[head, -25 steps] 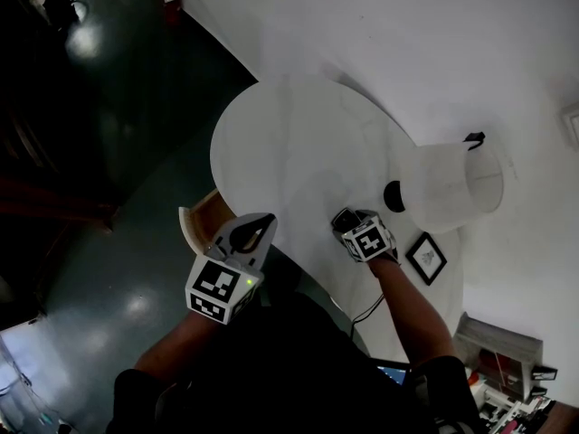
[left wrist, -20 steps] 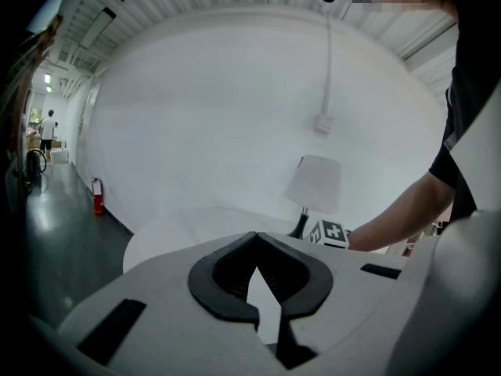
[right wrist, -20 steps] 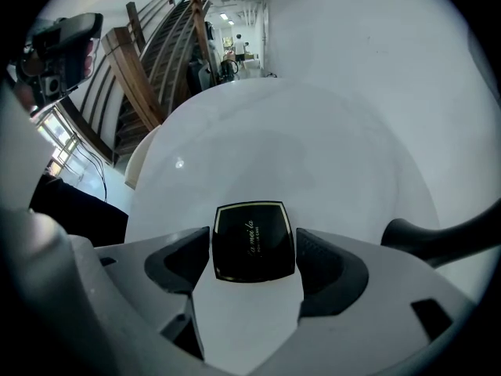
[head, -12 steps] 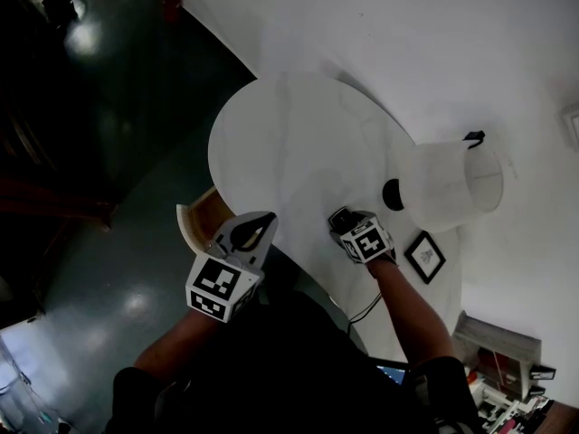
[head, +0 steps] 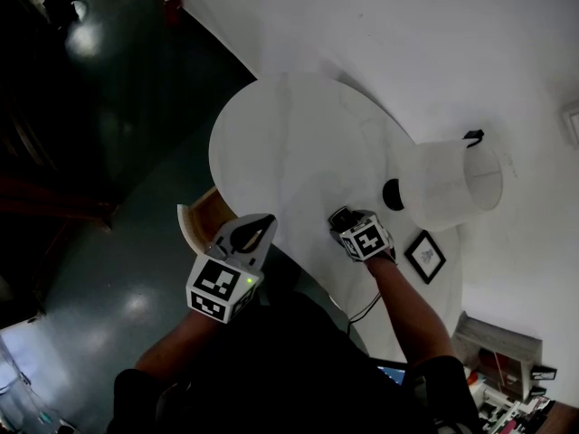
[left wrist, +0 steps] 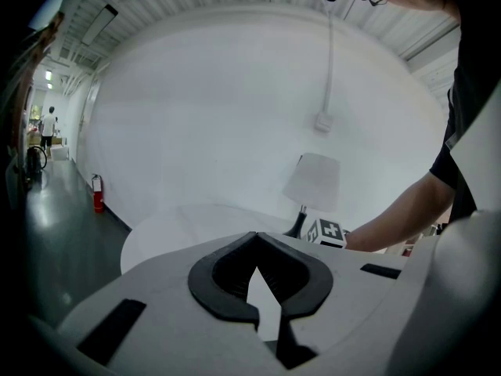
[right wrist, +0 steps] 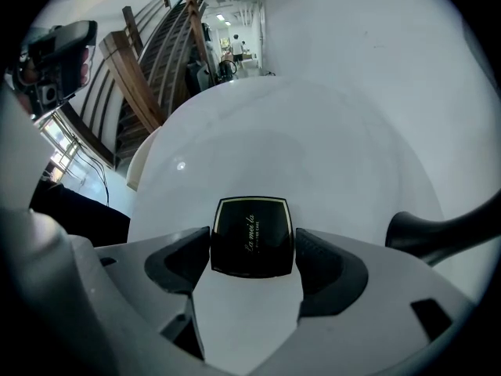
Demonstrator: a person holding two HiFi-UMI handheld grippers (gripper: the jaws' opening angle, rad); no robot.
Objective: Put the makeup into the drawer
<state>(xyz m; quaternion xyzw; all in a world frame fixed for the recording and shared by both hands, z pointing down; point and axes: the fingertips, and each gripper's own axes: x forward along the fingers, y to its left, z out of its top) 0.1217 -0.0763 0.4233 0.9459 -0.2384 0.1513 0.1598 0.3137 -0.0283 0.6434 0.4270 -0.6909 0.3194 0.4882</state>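
Note:
The makeup is a black square compact (right wrist: 252, 236) with a pale rim and script lettering. My right gripper (right wrist: 252, 251) is shut on it, one pad against each side, just over the round white table (right wrist: 313, 139). The head view shows the compact (head: 341, 216) at the tip of the right gripper (head: 345, 221), near the table's near edge. My left gripper (head: 265, 221) is shut and holds nothing; it hovers at the table's near-left edge, beside the open wooden drawer (head: 194, 219). In the left gripper view its jaw tips (left wrist: 254, 236) meet.
A lamp with a white shade (head: 450, 186) and a black base (head: 393, 195) stands on the table just right of the right gripper. A small framed picture (head: 425, 258) lies beyond it. Dark floor surrounds the table on the left.

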